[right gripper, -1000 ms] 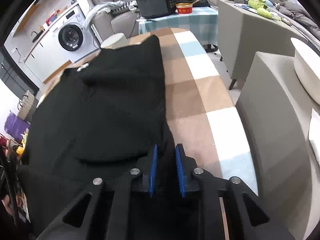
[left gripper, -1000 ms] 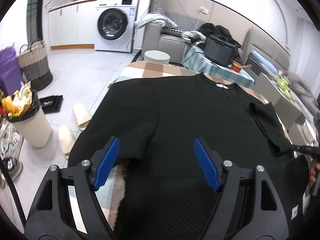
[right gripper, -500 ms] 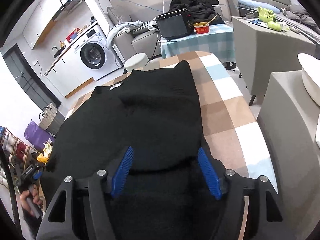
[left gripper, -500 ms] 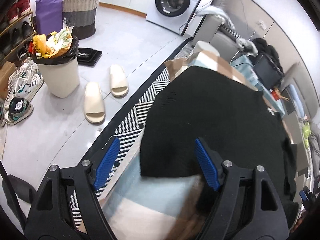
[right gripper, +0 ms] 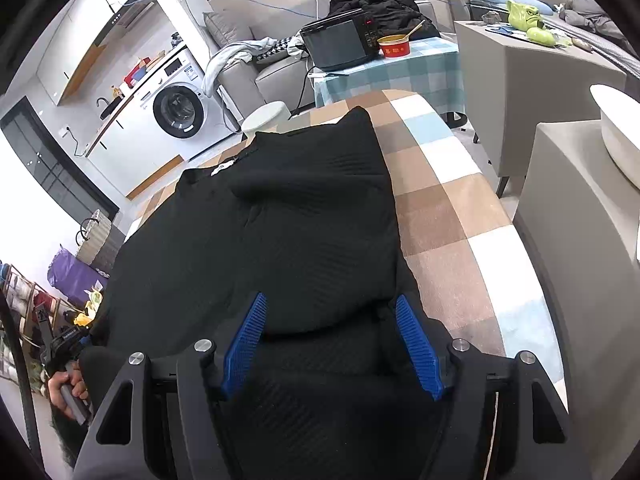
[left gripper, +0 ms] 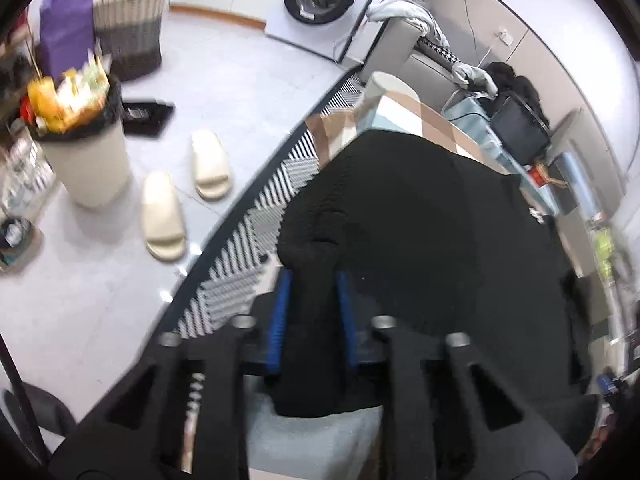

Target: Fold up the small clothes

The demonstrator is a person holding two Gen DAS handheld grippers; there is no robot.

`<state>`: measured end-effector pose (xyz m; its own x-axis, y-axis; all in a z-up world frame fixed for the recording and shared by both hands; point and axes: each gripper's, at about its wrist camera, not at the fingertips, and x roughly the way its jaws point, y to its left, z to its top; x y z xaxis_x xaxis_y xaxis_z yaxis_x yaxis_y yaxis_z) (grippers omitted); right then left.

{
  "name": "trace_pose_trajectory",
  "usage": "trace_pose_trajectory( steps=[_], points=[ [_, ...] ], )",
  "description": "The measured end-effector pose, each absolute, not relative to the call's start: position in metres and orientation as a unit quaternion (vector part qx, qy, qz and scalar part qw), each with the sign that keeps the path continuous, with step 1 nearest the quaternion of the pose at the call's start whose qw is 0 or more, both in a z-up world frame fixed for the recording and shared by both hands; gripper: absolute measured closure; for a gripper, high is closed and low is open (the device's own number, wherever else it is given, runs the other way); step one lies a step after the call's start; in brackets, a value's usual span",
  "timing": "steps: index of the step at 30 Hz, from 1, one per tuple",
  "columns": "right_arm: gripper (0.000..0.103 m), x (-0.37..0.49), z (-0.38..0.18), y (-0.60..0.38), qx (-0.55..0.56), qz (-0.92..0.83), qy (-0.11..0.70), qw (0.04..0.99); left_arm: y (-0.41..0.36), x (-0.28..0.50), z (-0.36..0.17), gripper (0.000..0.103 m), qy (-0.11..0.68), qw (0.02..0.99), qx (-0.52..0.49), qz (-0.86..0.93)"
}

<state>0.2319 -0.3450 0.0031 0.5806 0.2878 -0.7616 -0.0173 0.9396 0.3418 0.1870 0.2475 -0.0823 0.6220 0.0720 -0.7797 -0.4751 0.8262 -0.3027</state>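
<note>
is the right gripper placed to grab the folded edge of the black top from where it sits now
Probably yes: the right gripper stands open over the black top, its folded edge lies between the pads, and nothing blocks it.

The right gripper [right gripper: 331, 346] with ridged blue pads is hovering with its jaws standing apart over the black ribbed knit top [right gripper: 280, 232], which is lying (one sleeve folded inward) ahead on the brown-and-blue checked tablecloth [right gripper: 452, 216].
</note>
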Motion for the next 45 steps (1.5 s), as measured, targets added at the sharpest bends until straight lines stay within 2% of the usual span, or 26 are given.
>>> trace_pose_trajectory(
  steps=[5, 9, 13, 17, 19, 22, 24, 26, 33, 35, 38, 41, 45],
  points=[
    [0.034, 0.23, 0.004, -0.346, 0.154, 0.087, 0.447, 0.877, 0.244, 0.191, -0.062, 0.098, 0.386, 0.877, -0.243, 0.152],
    [0.034, 0.23, 0.003, -0.348, 0.16, 0.089, 0.447, 0.876, 0.221, 0.196, -0.015, 0.098, 0.35, 0.903, -0.212, 0.134],
    [0.034, 0.229, 0.006, -0.346, 0.159, 0.097, 0.444, 0.876, 0.172, 0.216, 0.036, 0.098, 0.314, 0.931, -0.17, 0.07],
    [0.034, 0.226, 0.008, -0.344, 0.157, 0.102, 0.443, 0.877, 0.099, 0.245, 0.052, 0.098, 0.323, 0.935, -0.144, -0.028],
    [0.034, 0.224, 0.008, -0.344, 0.155, 0.099, 0.442, 0.878, 0.056, 0.257, 0.04, 0.093, 0.358, 0.919, -0.137, -0.095],
    [0.034, 0.224, 0.008, -0.346, 0.156, 0.09, 0.447, 0.876, 0.037, 0.256, 0.025, 0.073, 0.384, 0.907, -0.126, -0.121],
    [0.034, 0.222, 0.008, -0.348, 0.155, 0.086, 0.446, 0.877, 0.045, 0.247, 0.021, 0.044, 0.377, 0.911, -0.132, -0.101],
    [0.034, 0.221, 0.009, -0.349, 0.154, 0.084, 0.444, 0.879, 0.061, 0.238, 0.018, 0.04, 0.37, 0.914, -0.145, -0.08],
    [0.034, 0.227, -0.001, -0.346, 0.159, 0.09, 0.454, 0.872, 0.106, 0.242, -0.014, 0.04, 0.395, 0.901, -0.178, -0.027],
    [0.034, 0.226, -0.002, -0.346, 0.158, 0.093, 0.456, 0.871, 0.096, 0.254, -0.022, 0.041, 0.399, 0.9, -0.168, -0.042],
    [0.034, 0.226, -0.003, -0.347, 0.161, 0.091, 0.456, 0.87, 0.075, 0.281, -0.035, 0.053, 0.42, 0.894, -0.147, -0.047],
    [0.034, 0.226, -0.003, -0.348, 0.161, 0.087, 0.456, 0.871, 0.058, 0.311, -0.047, 0.054, 0.442, 0.881, -0.158, -0.059],
    [0.034, 0.226, -0.003, -0.348, 0.161, 0.087, 0.457, 0.87, 0.022, 0.315, -0.035, 0.054, 0.416, 0.875, -0.171, -0.18]
  ],
)
